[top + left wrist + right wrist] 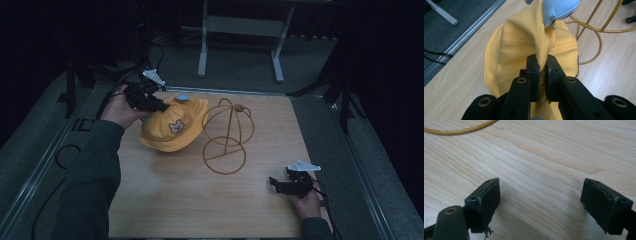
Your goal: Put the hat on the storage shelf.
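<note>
Just left of the gold wire hat stand [226, 137], the left gripper [542, 65], clamped on the yellow hat's [170, 127] crown fold, should lift it squarely over the dome, while the right gripper [541, 202] rests wide open, empty.

I work at a pale wood table [200, 200] with a plain grain, the brightest thing in a dim room. A metal rail [240, 91] edges its far side, and another rail [30, 185] runs along the left of the grey mat [35, 140] beside it. Grey carpet [240, 62] covers the floor beyond. At the far end stands a white frame [240, 27] on two legs with flat feet. Dark stands [345, 90] rise far right, another dark post [70, 85] far left. Black cables [65, 155] curl on the left mat. The far walls are lost in darkness.
</note>
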